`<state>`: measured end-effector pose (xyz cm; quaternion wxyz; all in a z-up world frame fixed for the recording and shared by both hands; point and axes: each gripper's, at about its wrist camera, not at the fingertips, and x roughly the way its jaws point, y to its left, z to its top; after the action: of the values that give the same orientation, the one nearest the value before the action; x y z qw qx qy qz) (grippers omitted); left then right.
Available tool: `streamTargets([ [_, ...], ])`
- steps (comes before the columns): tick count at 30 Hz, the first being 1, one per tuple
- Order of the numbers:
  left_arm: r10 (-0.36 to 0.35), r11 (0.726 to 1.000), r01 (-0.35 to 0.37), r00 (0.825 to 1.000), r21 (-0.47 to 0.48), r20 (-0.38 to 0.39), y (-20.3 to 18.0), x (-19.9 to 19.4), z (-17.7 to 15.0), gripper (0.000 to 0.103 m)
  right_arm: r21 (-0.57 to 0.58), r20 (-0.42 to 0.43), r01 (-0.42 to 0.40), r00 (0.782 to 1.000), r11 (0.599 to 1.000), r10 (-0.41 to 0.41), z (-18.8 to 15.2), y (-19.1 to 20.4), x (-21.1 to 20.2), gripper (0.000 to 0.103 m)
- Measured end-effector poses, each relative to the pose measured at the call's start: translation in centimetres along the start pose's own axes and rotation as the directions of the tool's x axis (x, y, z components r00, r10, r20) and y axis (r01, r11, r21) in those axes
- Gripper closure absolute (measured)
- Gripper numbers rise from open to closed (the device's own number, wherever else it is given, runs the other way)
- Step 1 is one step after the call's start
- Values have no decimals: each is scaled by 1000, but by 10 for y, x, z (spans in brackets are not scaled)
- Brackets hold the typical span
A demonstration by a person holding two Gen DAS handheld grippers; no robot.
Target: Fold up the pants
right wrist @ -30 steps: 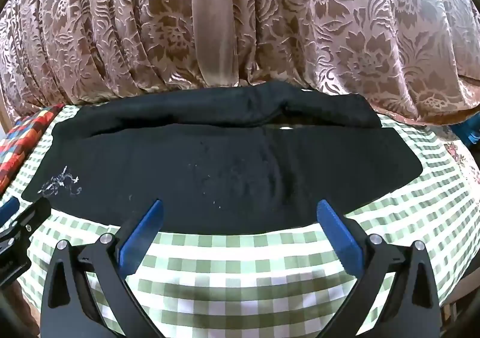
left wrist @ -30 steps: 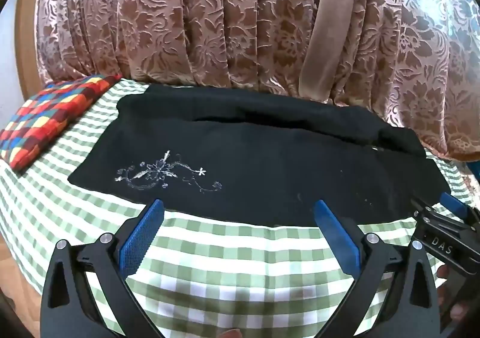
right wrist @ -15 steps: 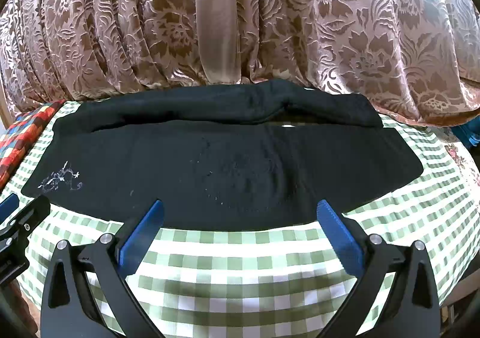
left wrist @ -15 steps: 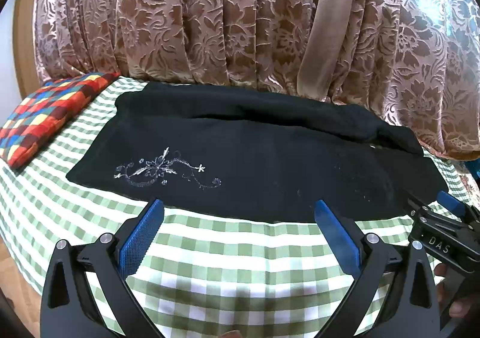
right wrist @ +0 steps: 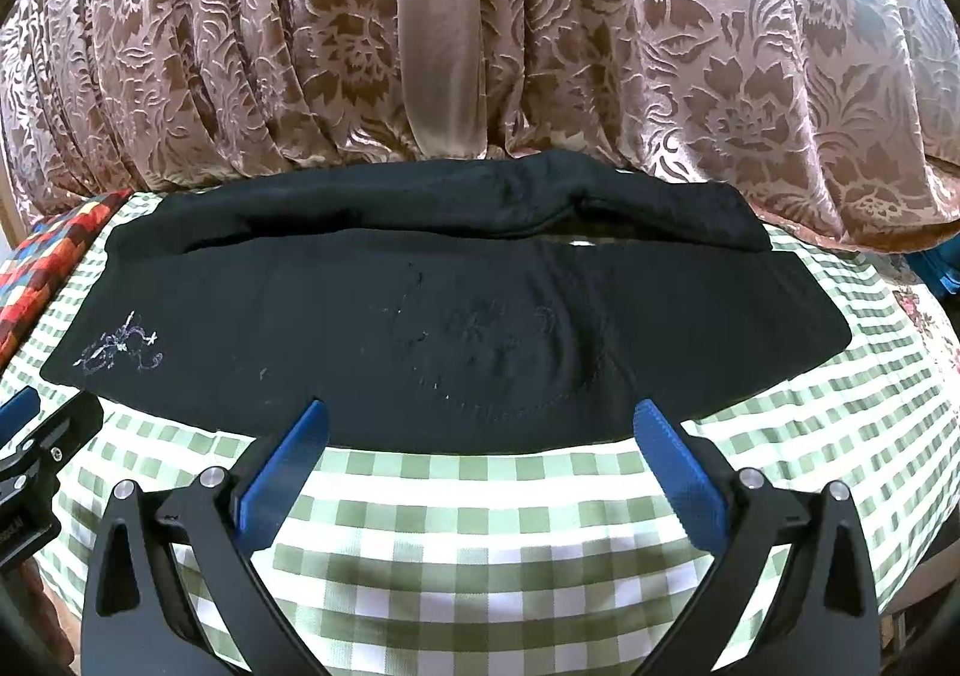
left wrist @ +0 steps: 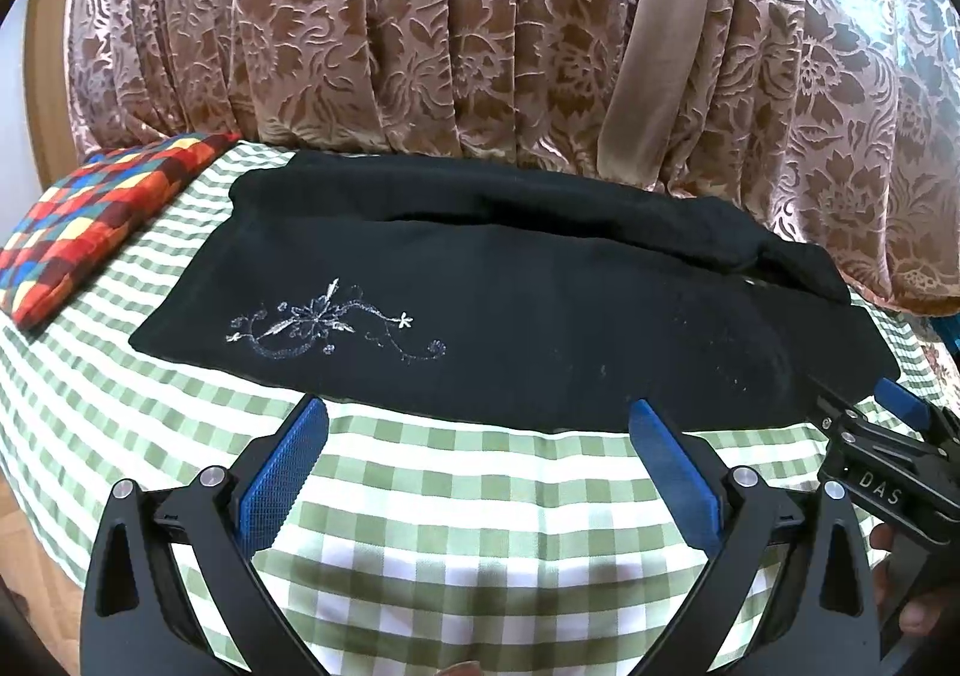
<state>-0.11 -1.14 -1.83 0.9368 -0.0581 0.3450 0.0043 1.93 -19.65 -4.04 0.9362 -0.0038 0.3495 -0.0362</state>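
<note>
Both claws — the left gripper and the right gripper — hover wide open and empty over the near edge of the green-and-white checked tablecloth, barely shifted from a second ago. Just beyond, the black embroidered pants lie unmoved lengthwise across the tablecloth, legs stacked — so the next fold is probably not yet begun. Behind hangs the brown floral curtain.

Left tongs gape just before the flat black pants.

Pants: matt black cloth. Curtain: sheeny embossed fabric. Tablecloth: woven gingham.
</note>
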Motion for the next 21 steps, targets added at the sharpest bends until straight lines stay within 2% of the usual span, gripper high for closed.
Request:
streamTargets([
  [21,6,1000,-6,1000,-6,-10,2,2,-3,4,-2,-9,-7,1000,1000,7,-2,1,3,2],
])
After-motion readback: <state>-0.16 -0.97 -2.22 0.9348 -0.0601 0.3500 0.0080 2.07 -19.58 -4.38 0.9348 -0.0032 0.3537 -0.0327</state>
